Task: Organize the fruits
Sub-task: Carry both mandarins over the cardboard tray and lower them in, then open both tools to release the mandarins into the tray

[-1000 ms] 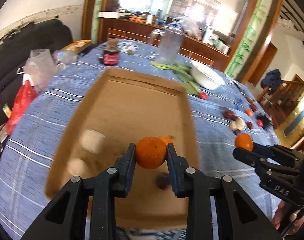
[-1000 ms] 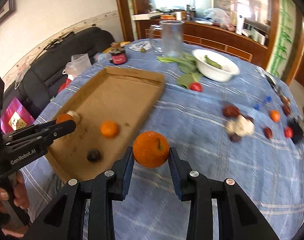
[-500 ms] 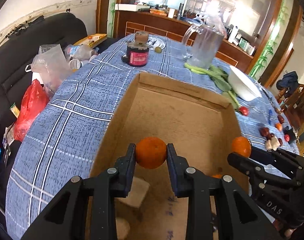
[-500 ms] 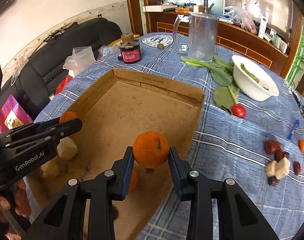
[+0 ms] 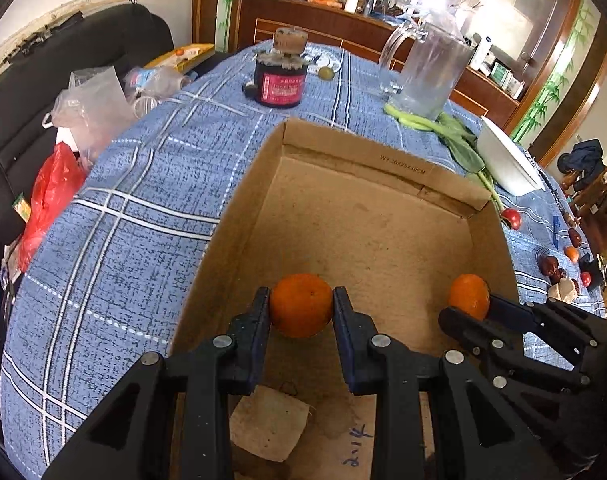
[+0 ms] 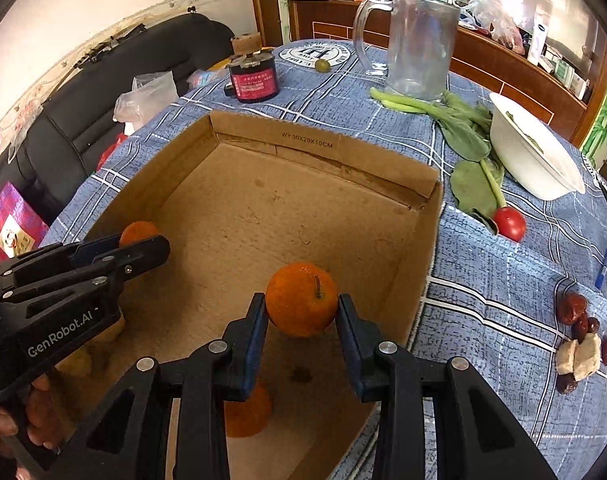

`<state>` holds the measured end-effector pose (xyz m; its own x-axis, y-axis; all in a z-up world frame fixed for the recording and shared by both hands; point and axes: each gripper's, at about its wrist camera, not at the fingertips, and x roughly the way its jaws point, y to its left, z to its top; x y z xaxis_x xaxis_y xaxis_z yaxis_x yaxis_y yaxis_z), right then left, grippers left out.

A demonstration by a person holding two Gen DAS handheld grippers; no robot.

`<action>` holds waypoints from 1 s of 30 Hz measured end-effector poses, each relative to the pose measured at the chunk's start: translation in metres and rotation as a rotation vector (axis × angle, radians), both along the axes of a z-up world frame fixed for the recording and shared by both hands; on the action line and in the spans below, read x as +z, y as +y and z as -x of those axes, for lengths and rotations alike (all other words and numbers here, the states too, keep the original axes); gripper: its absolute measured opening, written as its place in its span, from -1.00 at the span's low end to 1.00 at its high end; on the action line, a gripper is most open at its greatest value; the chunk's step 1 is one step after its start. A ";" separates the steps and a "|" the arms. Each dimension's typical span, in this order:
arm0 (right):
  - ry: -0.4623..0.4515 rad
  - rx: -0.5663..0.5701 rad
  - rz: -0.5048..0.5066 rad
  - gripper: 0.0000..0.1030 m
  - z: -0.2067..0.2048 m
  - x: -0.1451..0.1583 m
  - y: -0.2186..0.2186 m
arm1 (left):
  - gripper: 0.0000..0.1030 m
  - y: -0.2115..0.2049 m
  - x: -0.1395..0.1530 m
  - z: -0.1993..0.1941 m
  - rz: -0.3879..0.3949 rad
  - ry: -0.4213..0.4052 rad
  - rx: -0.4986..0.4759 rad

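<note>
Each hand-held gripper, left (image 5: 301, 310) and right (image 6: 302, 312), holds an orange (image 5: 301, 305) (image 6: 302, 305) above the cardboard box (image 5: 367, 216). Firm, round, probably slippery: keep gripping across the middle.

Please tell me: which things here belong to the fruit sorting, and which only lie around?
For the job:
- two oranges, one in each gripper
- cardboard box
- loose orange inside it

Lying about:
- glass jug
- white bowl
- dark jar
- leafy greens

Black plastic hand-held gripper (image 6: 301, 312) — silver screws, blue-lined pads (image 6: 259, 320), white "GenRobot.AI" lettering on its twin (image 6: 143, 240).
</note>
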<state>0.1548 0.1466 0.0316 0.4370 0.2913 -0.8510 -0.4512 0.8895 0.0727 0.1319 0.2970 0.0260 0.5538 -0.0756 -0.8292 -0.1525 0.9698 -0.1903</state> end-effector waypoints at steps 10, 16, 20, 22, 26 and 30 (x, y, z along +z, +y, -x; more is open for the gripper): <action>-0.004 0.005 0.035 -0.26 0.000 -0.005 0.004 | -0.41 -0.001 0.000 0.001 -0.031 0.009 0.009; -0.019 0.000 0.050 0.00 0.005 -0.001 0.003 | -0.21 0.004 0.007 0.008 -0.063 -0.014 0.034; -0.037 -0.005 0.057 0.00 0.013 0.006 0.000 | -0.20 0.003 0.011 0.014 -0.089 -0.026 0.028; -0.046 -0.013 0.058 0.00 0.017 0.011 -0.004 | -0.17 0.003 0.013 0.020 -0.105 -0.032 0.030; -0.053 -0.028 0.037 0.00 0.029 0.022 -0.015 | -0.04 0.000 0.017 0.033 -0.117 -0.052 0.033; -0.072 -0.057 0.021 0.00 0.050 0.036 -0.030 | 0.09 -0.004 0.025 0.046 -0.123 -0.081 0.038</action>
<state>0.1052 0.1166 0.0677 0.5123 0.2465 -0.8227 -0.4036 0.9147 0.0228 0.0862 0.2934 0.0507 0.6196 0.0457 -0.7836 -0.1782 0.9804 -0.0838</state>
